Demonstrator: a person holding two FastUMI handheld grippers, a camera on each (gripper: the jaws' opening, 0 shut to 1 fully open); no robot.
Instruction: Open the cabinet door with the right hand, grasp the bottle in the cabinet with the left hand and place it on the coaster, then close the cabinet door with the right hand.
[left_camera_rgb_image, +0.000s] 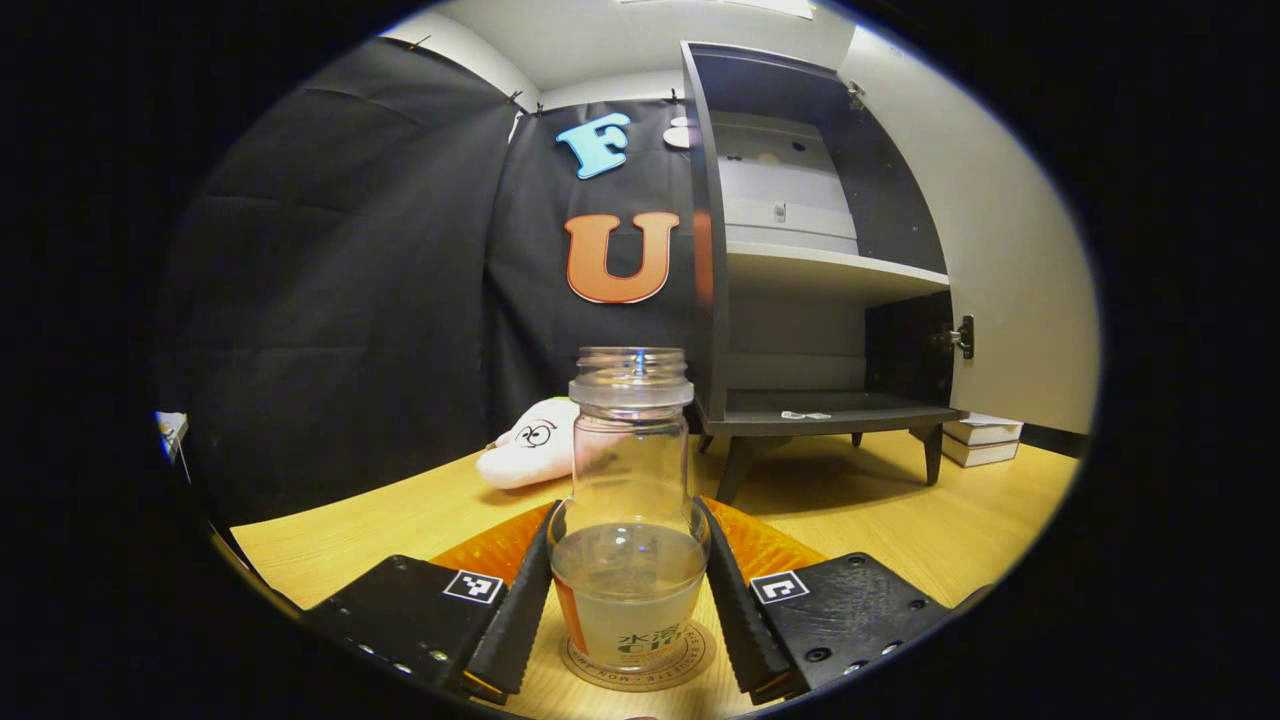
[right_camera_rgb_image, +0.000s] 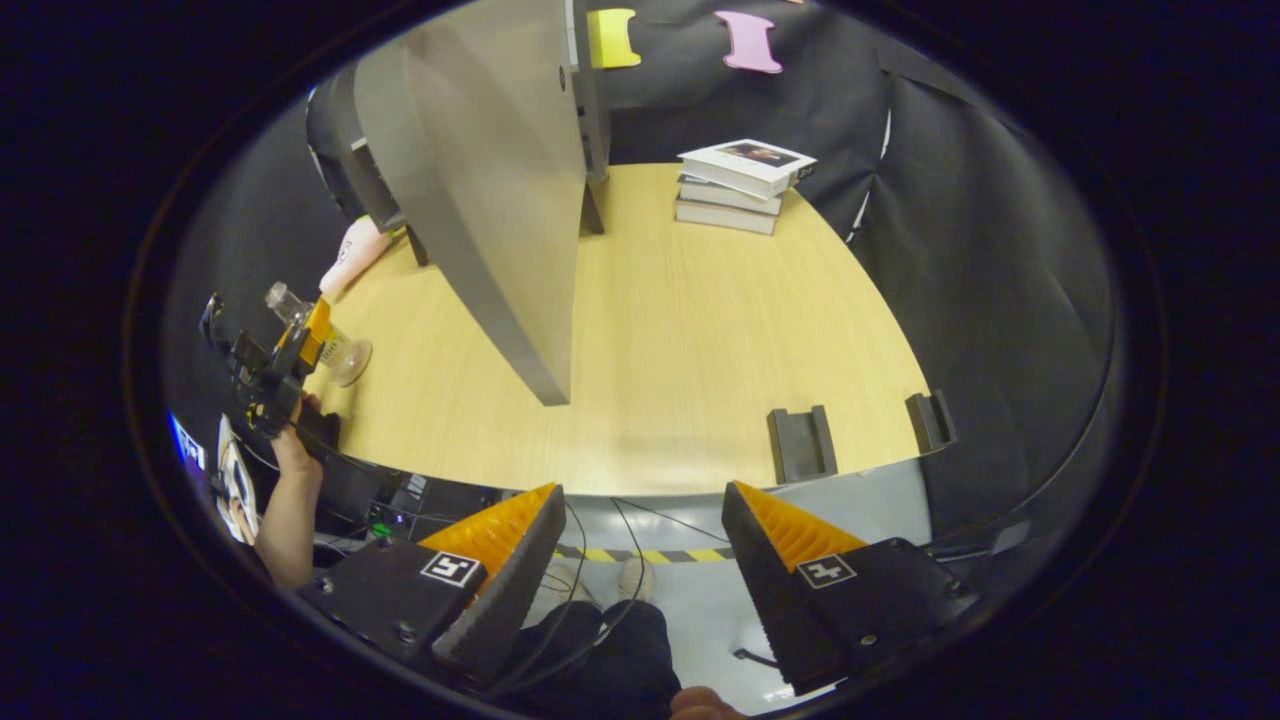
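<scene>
Our left gripper (left_camera_rgb_image: 628, 590) clamps the bottle (left_camera_rgb_image: 630, 500), which stands on the coaster (left_camera_rgb_image: 640, 668) (no cap, liquid inside). Releasing crookedly could tip it. Our right gripper (right_camera_rgb_image: 640, 560) hangs wide open and empty, well off the open cabinet door (right_camera_rgb_image: 490, 190).

the clear glass bottle (left_camera_rgb_image: 630, 500) at centre frame holds pale cloudy liquid and stands on a tan coaster (left_camera_rgb_image: 640, 660) with dark ring print. the table (left_camera_rgb_image: 400, 520) is light yellow woodgrain. upper right, the cabinet (left_camera_rgb_image: 800, 250) is dark grey inside with a pale grey door (right_camera_rgb_image: 480, 180). a white plush toy (left_camera_rgb_image: 525, 455) lies left of it.
</scene>
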